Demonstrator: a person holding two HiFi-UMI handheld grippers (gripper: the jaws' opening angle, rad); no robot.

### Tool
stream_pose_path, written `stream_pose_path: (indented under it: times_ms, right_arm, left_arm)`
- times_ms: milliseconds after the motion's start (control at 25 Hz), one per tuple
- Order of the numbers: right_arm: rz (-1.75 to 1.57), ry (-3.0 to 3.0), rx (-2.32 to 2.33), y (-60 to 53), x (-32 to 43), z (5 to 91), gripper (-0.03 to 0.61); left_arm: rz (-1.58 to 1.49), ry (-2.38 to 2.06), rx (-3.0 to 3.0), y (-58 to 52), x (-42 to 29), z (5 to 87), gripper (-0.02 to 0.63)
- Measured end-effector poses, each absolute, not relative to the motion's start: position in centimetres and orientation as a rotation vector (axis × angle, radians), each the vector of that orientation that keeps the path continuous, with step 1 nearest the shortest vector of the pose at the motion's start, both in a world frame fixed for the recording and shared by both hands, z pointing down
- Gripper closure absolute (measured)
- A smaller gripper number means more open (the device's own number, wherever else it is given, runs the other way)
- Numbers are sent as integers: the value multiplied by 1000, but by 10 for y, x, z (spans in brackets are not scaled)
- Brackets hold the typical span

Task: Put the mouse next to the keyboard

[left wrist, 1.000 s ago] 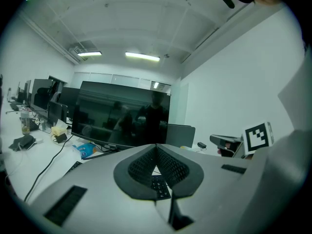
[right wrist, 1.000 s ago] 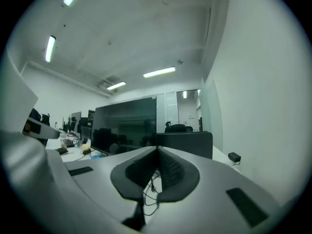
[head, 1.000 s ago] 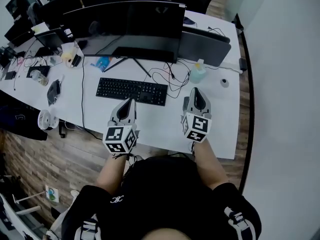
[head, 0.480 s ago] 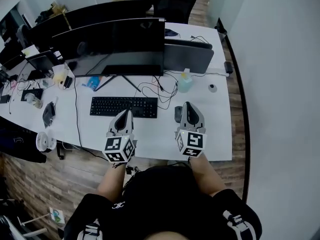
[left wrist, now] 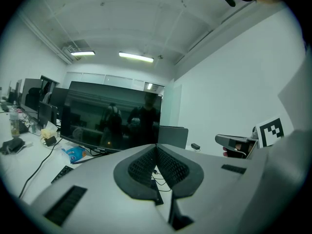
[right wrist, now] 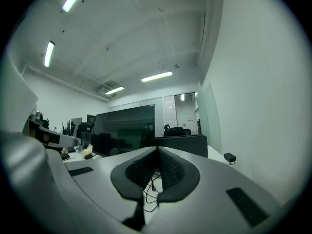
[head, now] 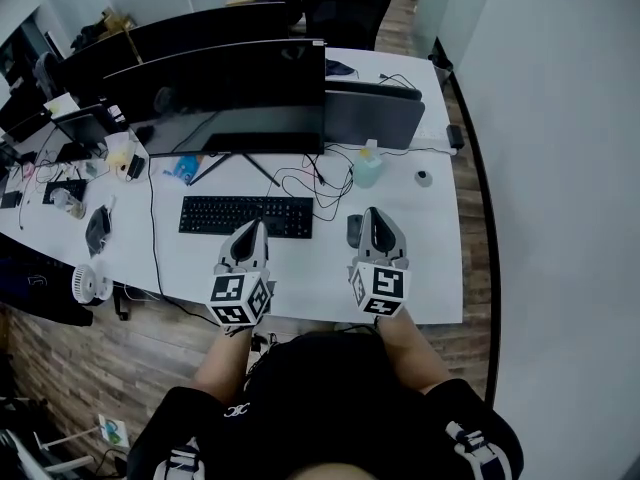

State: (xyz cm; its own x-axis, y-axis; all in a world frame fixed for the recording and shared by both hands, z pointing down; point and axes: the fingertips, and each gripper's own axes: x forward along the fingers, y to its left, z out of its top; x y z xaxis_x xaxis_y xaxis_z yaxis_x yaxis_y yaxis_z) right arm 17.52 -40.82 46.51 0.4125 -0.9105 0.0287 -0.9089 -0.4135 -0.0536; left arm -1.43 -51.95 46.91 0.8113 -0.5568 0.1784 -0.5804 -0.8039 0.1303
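Observation:
In the head view a black keyboard (head: 246,216) lies on the white desk (head: 430,258), in front of a wide dark monitor (head: 222,86). A dark mouse (head: 354,230) rests on the desk to the keyboard's right, just left of my right gripper (head: 372,216), partly hidden by it. My right gripper is shut with nothing in it and is held over the desk. My left gripper (head: 255,227) hovers at the keyboard's near edge, shut and holding nothing. In both gripper views the jaws meet with no gap.
A tangle of cables (head: 318,181) lies behind the keyboard, next to a pale green bottle (head: 368,165). A second screen (head: 374,116) stands at the right back. A small round object (head: 424,177) sits near the desk's right edge. Clutter fills the far left.
The head view has shifted, so the desk shows lower and closer. The mouse now shows left of my right gripper. Both grippers stay shut and side by side.

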Motion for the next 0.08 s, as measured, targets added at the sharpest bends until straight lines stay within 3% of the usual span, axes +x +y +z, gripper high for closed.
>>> stream_pose_path:
  times_ms: [80]
  right_arm:
    - [-84,1683,-2613,-408,178,465,563]
  left_arm:
    - [197,-893,2820,-520,-12,468,597]
